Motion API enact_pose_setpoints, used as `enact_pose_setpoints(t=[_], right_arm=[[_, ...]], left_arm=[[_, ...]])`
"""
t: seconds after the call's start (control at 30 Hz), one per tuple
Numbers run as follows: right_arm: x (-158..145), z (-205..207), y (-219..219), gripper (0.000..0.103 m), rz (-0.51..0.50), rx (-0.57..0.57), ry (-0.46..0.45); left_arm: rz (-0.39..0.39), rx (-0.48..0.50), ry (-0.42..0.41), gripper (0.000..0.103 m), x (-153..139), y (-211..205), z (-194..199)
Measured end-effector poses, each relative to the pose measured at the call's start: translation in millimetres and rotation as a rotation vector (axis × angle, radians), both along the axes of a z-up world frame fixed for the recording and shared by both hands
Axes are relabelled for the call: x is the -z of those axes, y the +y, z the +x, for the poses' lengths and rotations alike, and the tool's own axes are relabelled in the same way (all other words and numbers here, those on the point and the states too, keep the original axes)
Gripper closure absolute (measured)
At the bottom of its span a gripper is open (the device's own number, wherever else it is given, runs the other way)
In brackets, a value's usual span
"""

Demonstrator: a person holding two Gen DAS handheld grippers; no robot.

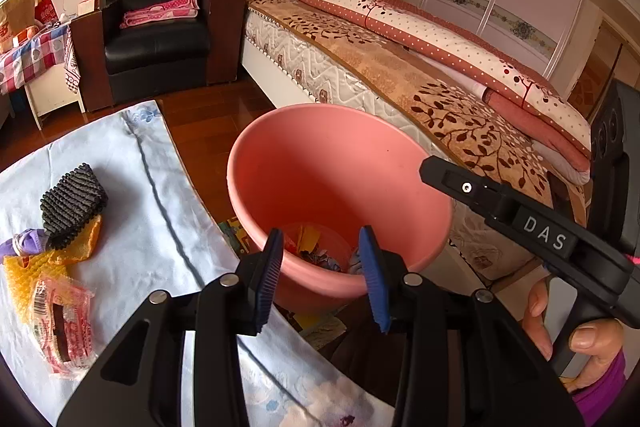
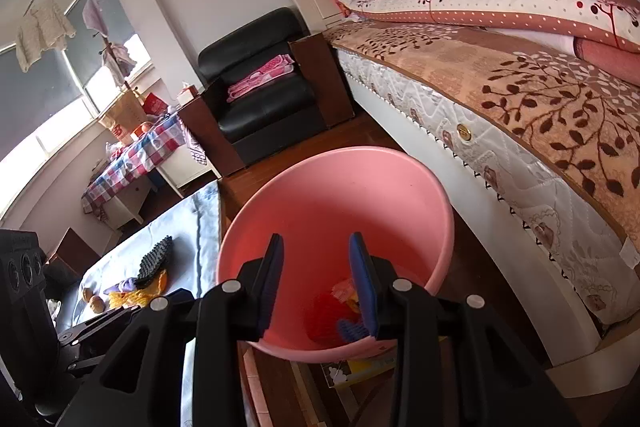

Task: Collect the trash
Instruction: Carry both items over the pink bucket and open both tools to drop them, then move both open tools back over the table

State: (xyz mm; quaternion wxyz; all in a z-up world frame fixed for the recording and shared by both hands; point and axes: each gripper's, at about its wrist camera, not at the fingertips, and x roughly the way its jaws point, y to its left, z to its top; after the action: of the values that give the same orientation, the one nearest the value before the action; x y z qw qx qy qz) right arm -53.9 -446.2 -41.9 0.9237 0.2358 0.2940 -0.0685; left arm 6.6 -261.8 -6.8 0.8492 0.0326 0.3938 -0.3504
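Observation:
A pink bucket (image 1: 280, 163) (image 2: 304, 195) stands on the floor beside the table, with coloured wrappers (image 1: 316, 251) (image 2: 340, 311) lying at its bottom. My left gripper (image 1: 322, 247) hangs open above the bucket's near rim with nothing between its blue pads. My right gripper (image 2: 316, 255) is also open and empty over the bucket mouth; its black body (image 1: 544, 235) reaches in from the right. On the light blue tablecloth (image 1: 132, 195) lie a black ridged foam piece (image 1: 74, 205) (image 2: 154, 261), an orange mesh sheet (image 1: 48, 263), a purple scrap (image 1: 24, 243) and a red-printed clear wrapper (image 1: 66, 323).
A bed (image 1: 400, 67) (image 2: 520, 115) runs along the right, close to the bucket. A black armchair (image 1: 156, 27) stands at the back. Papers (image 2: 360, 367) lie on the wooden floor under the bucket. Two brown round things (image 2: 94, 301) sit on the cloth. A hand (image 1: 580, 339) holds the right tool.

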Motion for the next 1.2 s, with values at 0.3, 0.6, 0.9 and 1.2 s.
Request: enact_pose_setpoints(t=[0.3,0.6,0.9,1.2], right_arm=[[-7.8,-3.3,22.0,0.068,-0.012,-0.048,-0.006],[-11.2,-2.1,59.0,0.068,-0.033,-0.123,0.005],[-11.6,0.8,92.6,0.065,-0.043,-0.190,0.010],[-11.9,7.6,110.8,0.061,-0.051,-0.227,0.010]], left_arm=[[-0.004,-0.048,-0.037,0.064,-11.4,26.7,-9.8],[0.004,-0.132,-0.082,0.064,-19.3,66.3,-15.8],[0.029,-0.246,-0.067,0.064,-13.8,115.6,-7.0],[0.039,-0.308,-0.063,0.064,-8.5,154.5,-4.2]])
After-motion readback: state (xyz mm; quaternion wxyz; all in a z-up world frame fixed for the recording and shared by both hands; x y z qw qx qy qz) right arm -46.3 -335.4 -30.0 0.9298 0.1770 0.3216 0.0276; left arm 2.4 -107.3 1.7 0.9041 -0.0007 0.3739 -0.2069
